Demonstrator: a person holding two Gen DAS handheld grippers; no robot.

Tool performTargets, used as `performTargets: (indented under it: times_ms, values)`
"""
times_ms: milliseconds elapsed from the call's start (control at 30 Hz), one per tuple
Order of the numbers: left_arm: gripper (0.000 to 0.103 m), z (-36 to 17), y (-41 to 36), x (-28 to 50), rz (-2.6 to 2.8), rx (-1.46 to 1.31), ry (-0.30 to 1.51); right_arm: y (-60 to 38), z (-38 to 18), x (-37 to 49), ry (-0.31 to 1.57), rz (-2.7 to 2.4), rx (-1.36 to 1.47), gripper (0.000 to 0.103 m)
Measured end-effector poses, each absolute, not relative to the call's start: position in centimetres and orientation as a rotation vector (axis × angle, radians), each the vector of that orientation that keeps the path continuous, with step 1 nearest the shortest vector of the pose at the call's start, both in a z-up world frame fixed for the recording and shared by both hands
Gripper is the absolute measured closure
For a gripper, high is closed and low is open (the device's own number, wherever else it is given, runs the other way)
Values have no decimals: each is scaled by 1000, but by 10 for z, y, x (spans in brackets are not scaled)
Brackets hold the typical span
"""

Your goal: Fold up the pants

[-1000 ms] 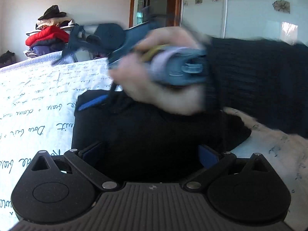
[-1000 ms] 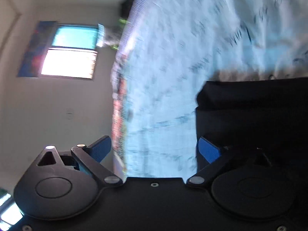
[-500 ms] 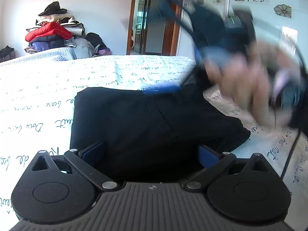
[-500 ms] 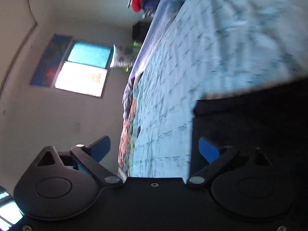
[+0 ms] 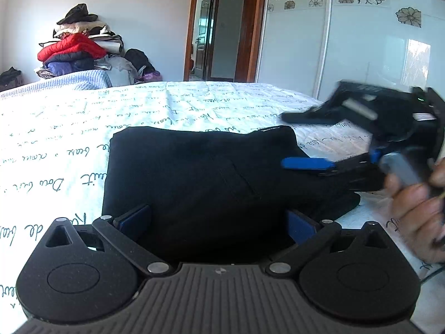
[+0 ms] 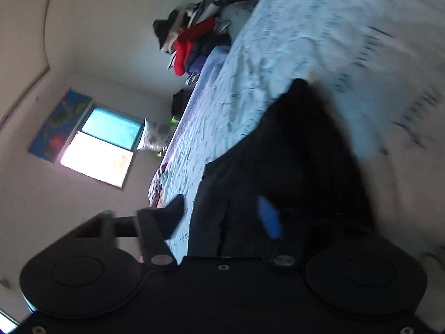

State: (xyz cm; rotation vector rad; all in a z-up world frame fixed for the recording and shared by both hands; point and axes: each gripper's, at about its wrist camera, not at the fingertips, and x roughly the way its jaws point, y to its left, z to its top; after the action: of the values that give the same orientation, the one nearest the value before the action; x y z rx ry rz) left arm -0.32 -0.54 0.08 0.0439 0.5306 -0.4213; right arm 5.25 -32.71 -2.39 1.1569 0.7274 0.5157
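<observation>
Black pants (image 5: 205, 178), folded into a compact rectangle, lie on a bed (image 5: 167, 105) covered in a white quilt printed with cursive writing. The left claw (image 5: 219, 222) rests low at the pants' near edge with its blue-padded fingers spread apart and gripping nothing, while the right claw (image 5: 314, 142), held by a hand (image 5: 417, 211) and blurred, hovers over the pants' right side, also spread and empty. Behind the bed are a heap of clothes (image 5: 75, 53) against a pale wall, an open wooden doorway (image 5: 222, 27), and a glossy wardrobe (image 5: 375, 41) decorated with flowers.
</observation>
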Motion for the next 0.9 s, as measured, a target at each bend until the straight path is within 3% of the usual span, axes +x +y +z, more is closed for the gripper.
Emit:
performTargets:
  times_ms: [33,100,133,300,400,433,567,633,667,800,900]
  values:
    - [0,1,-6,-4,-418,47,530,-334,-18,45,711,500,1178,33]
    - [1,4,-8,-6,-393,56,519,-334,0,37,648,541,1180,12]
    - [1,7,-10,-9,-378,70,509,-329,9,35,620,591,1176,8]
    - [0,10,-21,-13,-386,99,483,-280,8,55,741,640,1067,6]
    - [1,7,-19,-11,-389,97,531,-278,-12,52,736,594,958,38]
    - [1,13,-15,-16,-400,73,519,-285,-17,48,715,612,987,40]
    - [1,41,3,-28,-416,-27,424,-305,-16,38,688,586,1107,37]
    - [0,46,7,-21,-362,-38,399,-309,-6,28,629,592,1171,7]
    - [0,42,8,-13,-334,-45,421,-309,0,25,598,610,1181,5]
    - [1,-3,-5,19,-192,39,652,-287,1,32,700,585,1048,5]
    - [1,-2,1,16,-216,-17,654,-290,-15,26,704,536,1005,29]
